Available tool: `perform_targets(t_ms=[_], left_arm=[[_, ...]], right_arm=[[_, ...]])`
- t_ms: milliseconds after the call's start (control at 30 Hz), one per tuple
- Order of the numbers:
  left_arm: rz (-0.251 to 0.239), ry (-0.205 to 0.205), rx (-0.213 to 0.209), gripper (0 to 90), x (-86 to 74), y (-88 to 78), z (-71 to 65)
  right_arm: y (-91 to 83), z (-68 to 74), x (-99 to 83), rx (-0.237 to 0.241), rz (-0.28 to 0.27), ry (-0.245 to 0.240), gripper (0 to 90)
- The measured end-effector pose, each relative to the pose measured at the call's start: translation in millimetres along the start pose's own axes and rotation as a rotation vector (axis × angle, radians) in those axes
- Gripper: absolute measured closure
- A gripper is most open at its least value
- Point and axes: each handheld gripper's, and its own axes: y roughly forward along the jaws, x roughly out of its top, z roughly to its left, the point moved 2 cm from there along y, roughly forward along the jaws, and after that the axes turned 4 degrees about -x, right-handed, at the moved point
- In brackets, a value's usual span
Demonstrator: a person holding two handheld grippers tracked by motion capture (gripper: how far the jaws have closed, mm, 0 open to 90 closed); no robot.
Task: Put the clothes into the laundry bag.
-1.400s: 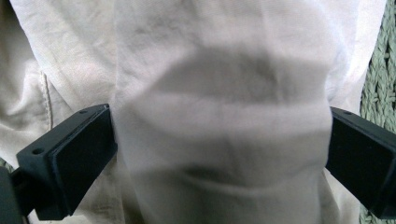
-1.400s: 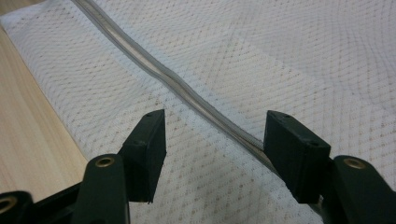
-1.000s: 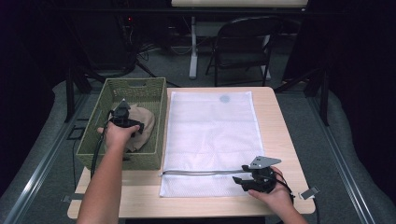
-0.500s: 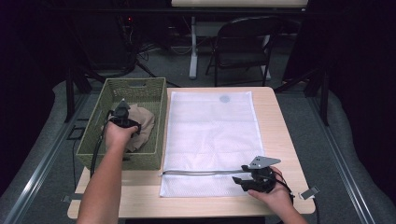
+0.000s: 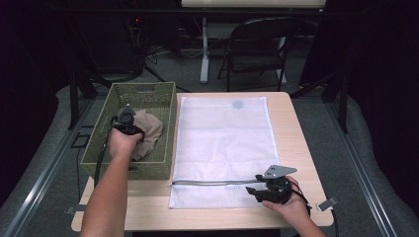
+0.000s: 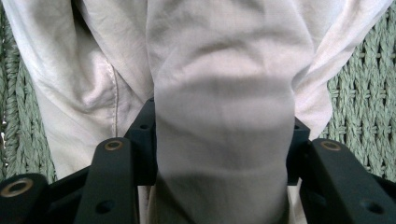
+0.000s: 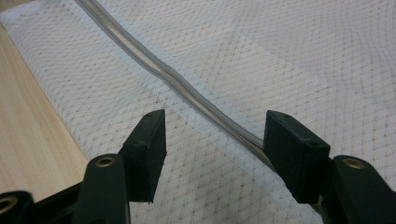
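My left gripper (image 5: 126,120) sat down inside the green woven basket (image 5: 163,97) at the table's (image 5: 291,123) left edge, its jaws just closing and now pinching a fold of the beige garment (image 6: 219,121). My right gripper (image 7: 212,135) rested near the front right corner, jaws apart over the mesh bag's (image 5: 222,133) zipper (image 7: 187,88).

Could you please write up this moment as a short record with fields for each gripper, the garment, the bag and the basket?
left gripper: jaws have just been closing, pads pressing a fold of the beige garment
right gripper: open, over the zipper
white mesh laundry bag: flat on the wooden table
green woven basket: left of the bag, holds the garment
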Motion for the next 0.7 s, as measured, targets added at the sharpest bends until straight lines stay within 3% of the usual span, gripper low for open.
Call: perform_targets(t_ms=[267,700], left_arm=[[0.002,0.003,-0.012,54.7,1.1,-6.8,6.0],[-0.015,-0.007,-0.035,55.9,1.4,-20.3,16.1]], right_arm=[[-0.1,-0.9,-0.4,-0.002,0.001,0.006,38.9],[-0.3,-1.6,-0.4,-0.006,-0.001,0.008,38.9]])
